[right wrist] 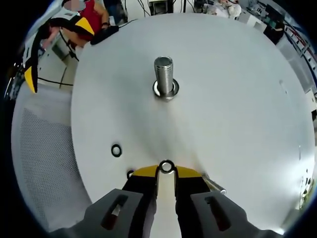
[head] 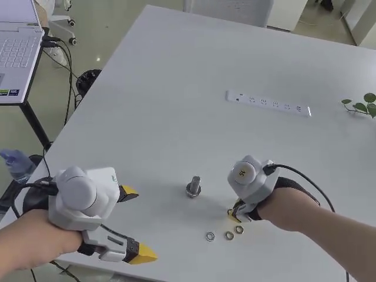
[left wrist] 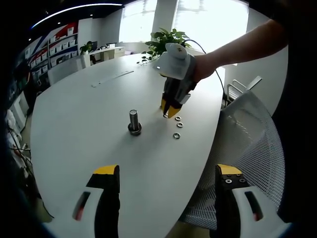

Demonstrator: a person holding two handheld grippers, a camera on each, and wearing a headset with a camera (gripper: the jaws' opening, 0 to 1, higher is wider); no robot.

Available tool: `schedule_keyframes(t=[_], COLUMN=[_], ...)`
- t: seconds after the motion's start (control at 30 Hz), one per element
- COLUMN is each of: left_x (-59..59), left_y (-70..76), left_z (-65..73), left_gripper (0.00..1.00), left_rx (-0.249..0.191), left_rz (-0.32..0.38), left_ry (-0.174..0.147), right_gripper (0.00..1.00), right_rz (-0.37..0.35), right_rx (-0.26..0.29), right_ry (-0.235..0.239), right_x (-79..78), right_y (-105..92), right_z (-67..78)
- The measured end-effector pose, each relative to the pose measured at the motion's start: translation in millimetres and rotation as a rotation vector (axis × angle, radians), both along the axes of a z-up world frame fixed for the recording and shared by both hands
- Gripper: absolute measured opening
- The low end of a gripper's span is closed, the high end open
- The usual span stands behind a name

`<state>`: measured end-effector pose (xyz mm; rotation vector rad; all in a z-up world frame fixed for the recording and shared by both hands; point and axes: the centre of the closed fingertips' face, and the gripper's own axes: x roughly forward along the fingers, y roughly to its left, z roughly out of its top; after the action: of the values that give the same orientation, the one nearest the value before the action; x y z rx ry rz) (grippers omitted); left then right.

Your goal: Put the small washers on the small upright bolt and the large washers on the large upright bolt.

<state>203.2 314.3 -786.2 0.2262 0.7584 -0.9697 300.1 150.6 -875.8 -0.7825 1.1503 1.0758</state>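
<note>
1. Head view. Your right gripper (head: 238, 214) points down at the white table (head: 176, 88), with its fingers set among the loose washers (head: 210, 236). The upright bolt (head: 194, 187) stands just beside those fingers, on the side toward your left gripper (head: 136, 223). The left fingers (head: 144, 254) are spread wide and hold nothing. Well beyond both pairs of fingers lie a power strip (head: 268, 103) and a plant (head: 361, 106). A laptop (head: 17, 47) sits off the table.

2. Left gripper view. Your left fingers (left wrist: 106, 173) stand apart near the table's edge. Ahead of them is the bolt (left wrist: 133, 121). Past it, the right gripper (left wrist: 171, 106) has its tips down beside the washers (left wrist: 176, 135). A mesh chair (left wrist: 252, 144) stands off to one side of the fingers, and an office room lies behind.

3. Right gripper view. Your right fingers (right wrist: 188, 172) are drawn nearly together on a washer (right wrist: 167, 166) pinched at their tips, so the step in hand reads as the pick-up. The bolt (right wrist: 165, 77) stands straight ahead of the fingertips, well apart from them. Next, lift the washer, carry it forward, centre its hole over the bolt's top, then let go. You cannot tell from here whether this washer's size suits this bolt.
</note>
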Motion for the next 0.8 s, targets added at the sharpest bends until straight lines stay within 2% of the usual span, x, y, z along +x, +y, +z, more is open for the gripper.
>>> schedule_keyframes(t=[0.27, 0.53, 0.8], left_x=[3.9, 5.0, 5.1], left_y=[-5.5, -5.7, -4.1], left_z=[3.5, 2.8, 4.1], left_gripper=[0.80, 0.81, 0.81], left_rx=[-0.014, -0.010, -0.012], left_rz=[-0.001, -0.003, 0.005], left_ry=[-0.014, -0.016, -0.017], right_gripper=[0.13, 0.12, 0.12], right_rz=[0.013, 0.011, 0.005], right_rx=[-0.006, 0.007, -0.015], right_ry=[0.002, 0.000, 0.006], right_x=[-3.8, -4.8, -6.1], right_y=[-1.1, 0.0, -16.0], right_z=[10.9, 24.8, 27.2])
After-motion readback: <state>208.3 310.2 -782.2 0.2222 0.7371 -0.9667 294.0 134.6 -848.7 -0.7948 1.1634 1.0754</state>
